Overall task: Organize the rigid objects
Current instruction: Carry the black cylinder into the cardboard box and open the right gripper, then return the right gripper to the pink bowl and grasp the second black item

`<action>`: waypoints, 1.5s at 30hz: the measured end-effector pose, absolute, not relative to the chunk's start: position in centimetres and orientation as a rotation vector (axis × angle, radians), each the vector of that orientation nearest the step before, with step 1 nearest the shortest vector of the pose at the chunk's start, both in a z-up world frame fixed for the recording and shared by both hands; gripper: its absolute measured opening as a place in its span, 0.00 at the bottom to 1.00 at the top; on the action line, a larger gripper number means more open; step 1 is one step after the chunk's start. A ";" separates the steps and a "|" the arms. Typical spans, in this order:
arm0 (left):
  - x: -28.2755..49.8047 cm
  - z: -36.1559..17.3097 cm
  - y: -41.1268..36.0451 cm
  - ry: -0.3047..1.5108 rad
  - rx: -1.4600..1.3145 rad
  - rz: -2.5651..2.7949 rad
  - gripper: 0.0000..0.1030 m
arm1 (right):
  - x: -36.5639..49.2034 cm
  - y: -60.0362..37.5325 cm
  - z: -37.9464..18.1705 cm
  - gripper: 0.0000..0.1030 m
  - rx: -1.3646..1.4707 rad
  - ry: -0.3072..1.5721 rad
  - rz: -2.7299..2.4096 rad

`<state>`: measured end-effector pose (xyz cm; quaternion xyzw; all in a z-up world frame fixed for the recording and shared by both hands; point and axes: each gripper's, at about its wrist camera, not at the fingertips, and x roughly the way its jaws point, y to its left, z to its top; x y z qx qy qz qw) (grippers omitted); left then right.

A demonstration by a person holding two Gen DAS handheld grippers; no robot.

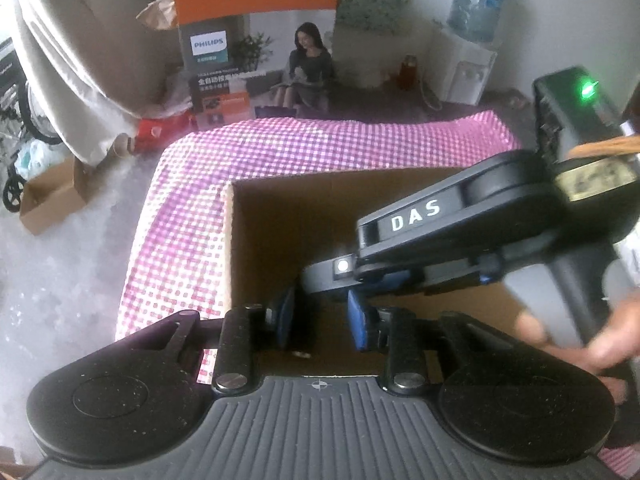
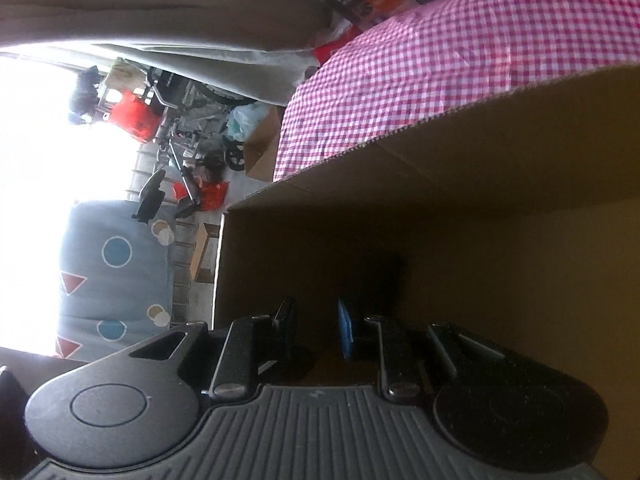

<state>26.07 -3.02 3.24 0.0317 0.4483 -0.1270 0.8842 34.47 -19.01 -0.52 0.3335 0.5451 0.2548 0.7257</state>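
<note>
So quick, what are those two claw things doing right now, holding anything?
Left gripper: slightly open, nothing between its pads, over the cardboard box.
Right gripper: slightly open too, empty, inside the box.

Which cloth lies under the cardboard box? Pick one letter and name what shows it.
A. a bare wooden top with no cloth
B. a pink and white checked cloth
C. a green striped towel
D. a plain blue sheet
B: the pink and white checked cloth spreads out from under the cardboard box on its far and left sides, and the right wrist view shows the same checks beyond the box's wall.
</note>
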 end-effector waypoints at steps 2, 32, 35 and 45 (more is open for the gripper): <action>25.4 4.0 -2.6 0.904 0.057 -0.260 0.34 | 34.3 -19.1 -0.3 0.23 0.731 1.195 0.563; 6.5 2.5 2.8 0.780 -0.078 -0.344 0.69 | 7.7 -25.3 1.8 0.26 0.915 0.946 0.679; 6.3 0.8 1.9 0.806 -0.002 -0.356 0.64 | 7.4 -23.9 -0.9 0.26 0.943 1.009 0.642; 7.6 -2.9 0.0 0.889 0.128 -0.395 0.42 | 7.6 -21.5 -5.7 0.43 1.025 1.138 0.573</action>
